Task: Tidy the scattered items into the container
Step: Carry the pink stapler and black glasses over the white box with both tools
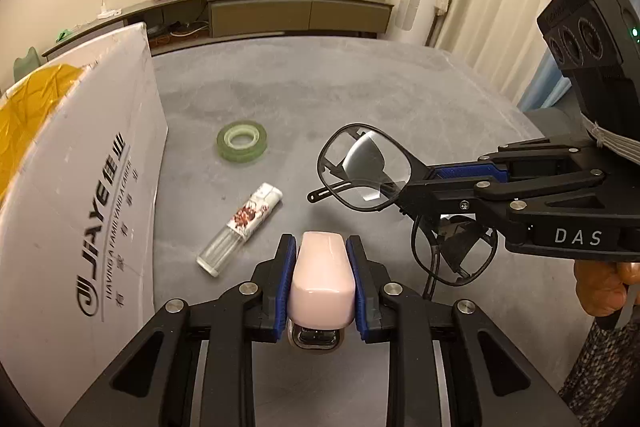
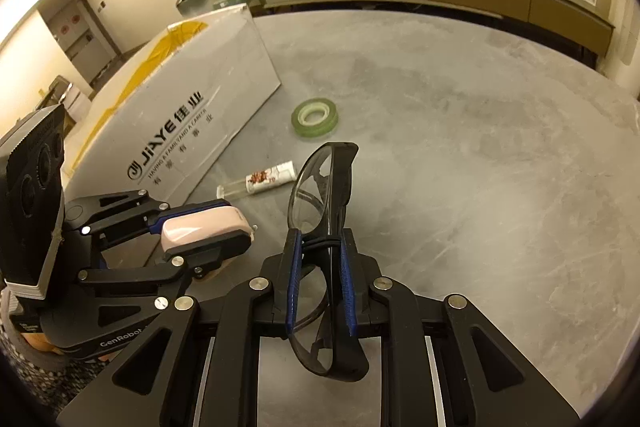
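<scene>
**Both grippers loaded above the table**

The left gripper [image 1: 321,247] is clamped on a pink stapler [image 1: 322,279]. The right gripper [image 2: 320,247] pinches black-framed glasses [image 2: 320,195], held off the grey table [image 2: 460,147]. The white box [image 1: 100,187] stands at the left. Beside it lie a green tape roll [image 1: 242,140] and, nearer, a lighter [image 1: 240,229].

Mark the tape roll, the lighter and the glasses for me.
green tape roll [image 1: 242,141], left wrist view, on its top rim.
lighter [image 1: 244,227], left wrist view, on its printed middle.
glasses [image 2: 316,187], right wrist view, on the upper lens, above the right gripper [image 2: 320,287].
</scene>
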A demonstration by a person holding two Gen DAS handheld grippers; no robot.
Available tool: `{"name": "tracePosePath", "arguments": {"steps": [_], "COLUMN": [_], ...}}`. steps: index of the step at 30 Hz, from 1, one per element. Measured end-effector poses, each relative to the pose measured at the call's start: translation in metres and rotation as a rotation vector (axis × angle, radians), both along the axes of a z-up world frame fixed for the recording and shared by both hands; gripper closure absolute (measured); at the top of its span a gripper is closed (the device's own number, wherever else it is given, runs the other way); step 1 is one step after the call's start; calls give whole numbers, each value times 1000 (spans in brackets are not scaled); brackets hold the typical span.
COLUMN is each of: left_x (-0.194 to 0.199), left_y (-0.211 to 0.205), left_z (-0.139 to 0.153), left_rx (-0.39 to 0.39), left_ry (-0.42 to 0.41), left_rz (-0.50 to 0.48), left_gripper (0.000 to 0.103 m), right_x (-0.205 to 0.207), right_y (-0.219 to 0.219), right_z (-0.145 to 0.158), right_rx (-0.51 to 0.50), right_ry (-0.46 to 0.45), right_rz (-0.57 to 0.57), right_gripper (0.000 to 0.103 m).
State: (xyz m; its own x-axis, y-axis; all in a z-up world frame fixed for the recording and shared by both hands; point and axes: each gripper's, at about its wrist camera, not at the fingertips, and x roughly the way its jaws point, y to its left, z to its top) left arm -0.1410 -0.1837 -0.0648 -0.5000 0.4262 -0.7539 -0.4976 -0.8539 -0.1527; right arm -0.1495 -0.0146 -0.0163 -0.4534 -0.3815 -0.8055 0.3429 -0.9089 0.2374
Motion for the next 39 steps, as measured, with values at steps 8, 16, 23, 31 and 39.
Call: {"name": "tracePosePath", "arguments": {"steps": [8,16,23,31,39], "left_x": [3,5,6,14,16], "left_y": [-4,-12,-28,-52,-83], "left_z": [23,45,64,87,104], "left_rx": [42,86,121,156,191], "left_ry": [42,83,121,163,199], "left_rz": [-8,-6,20,53,105], "left_gripper": [76,76,76,76,76], "right_x": [4,12,17,30,48], "right_y": [2,-8,-17,-34,-54], "right_z": [18,37,49,77,88], "right_rx": [-1,1,-10,-17,-28], "right_ry": [51,115,150,235,269], "right_rz": [-28,-38,-49,-45,-50], "right_gripper": [84,84,84,84,84]}}
